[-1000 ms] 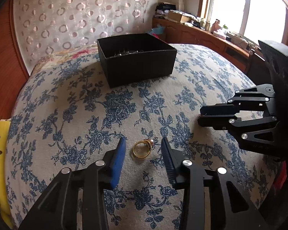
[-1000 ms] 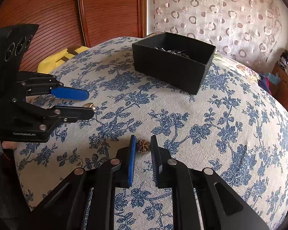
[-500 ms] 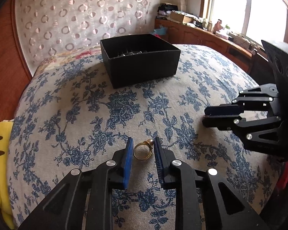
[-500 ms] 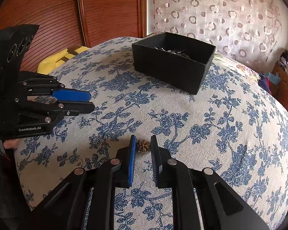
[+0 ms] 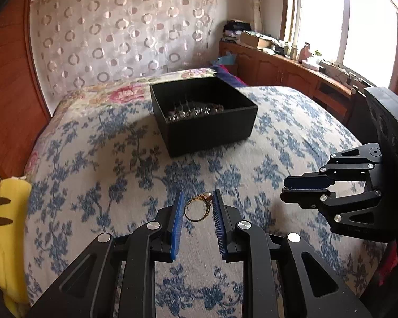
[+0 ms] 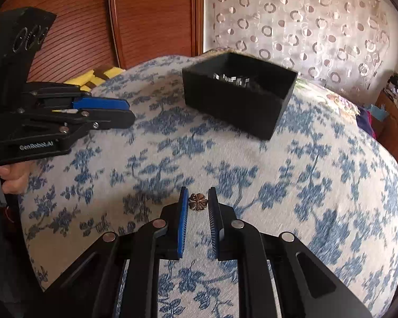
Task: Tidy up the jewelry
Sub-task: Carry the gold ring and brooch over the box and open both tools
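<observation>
A: A bedroom, with a bed under a blue-flowered cover (image 5: 98, 164), a curtain of circles behind it, and a window over a cluttered wooden sideboard. What sits on the bed?

B: A black open box (image 5: 204, 114), well back from the tools, with some shiny pieces already lying in it. I judge that to be where the jewelry is meant to go.

A: And the two tools?

B: The left gripper (image 5: 197, 209) has its blue pads clenched on a gold ring (image 5: 197, 208), which stands upright between them, its small pearl-like bead at the top. The ring appears clear of the cover, so I take it as lifted and ready to carry.

A: Why held by the band's edges?

B: Probably because a thin hoop lying flat gives the pads nothing else to pinch; squeezed across its width it stands up and stays put.

A: The right one?

B: The right gripper (image 6: 197, 202) grasps a small dark flower-shaped piece (image 6: 198, 202) at its very tips, low over the cover. Whether it has left the fabric I cannot tell.

A: How far along is the work?

B: Both pieces are in hand and neither is in the box yet. The carry forward over its rim comes next, and a grip so near the tips could let either piece slip.
</observation>
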{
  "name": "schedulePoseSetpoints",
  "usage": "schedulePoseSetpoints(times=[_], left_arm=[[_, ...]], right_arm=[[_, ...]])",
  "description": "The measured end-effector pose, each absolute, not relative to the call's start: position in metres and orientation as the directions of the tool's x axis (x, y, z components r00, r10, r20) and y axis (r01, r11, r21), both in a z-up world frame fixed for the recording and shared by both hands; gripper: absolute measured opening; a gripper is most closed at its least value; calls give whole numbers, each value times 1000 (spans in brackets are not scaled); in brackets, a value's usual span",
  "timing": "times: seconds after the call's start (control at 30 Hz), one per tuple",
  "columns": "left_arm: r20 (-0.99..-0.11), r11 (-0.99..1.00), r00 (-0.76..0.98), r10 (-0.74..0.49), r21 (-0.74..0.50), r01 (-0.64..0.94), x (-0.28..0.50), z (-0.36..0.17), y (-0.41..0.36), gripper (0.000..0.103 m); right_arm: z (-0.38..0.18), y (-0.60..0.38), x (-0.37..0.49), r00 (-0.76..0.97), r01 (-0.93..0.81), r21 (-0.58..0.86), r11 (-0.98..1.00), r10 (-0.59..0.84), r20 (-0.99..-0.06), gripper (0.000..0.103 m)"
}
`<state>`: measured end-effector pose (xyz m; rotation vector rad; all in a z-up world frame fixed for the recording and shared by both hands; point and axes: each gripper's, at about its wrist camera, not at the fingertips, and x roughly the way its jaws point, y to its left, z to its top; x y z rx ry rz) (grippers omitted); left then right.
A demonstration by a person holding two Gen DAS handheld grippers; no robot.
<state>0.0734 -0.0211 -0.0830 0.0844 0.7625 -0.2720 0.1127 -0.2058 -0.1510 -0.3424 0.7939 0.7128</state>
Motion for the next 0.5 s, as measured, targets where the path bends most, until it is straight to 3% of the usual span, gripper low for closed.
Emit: schedulePoseSetpoints(times=[0.2,0.5], left_arm=[[-675,963,708,-209,-17,268,86,-75,-19,20],[-653,967,728,-207,-25,253,110,-65,-14,20]], right_arm=[[-122,-197,128,552,-687,-71,723,457,-697,17],[-99,-189,184,581,-657,-29,753,482,-656,17]])
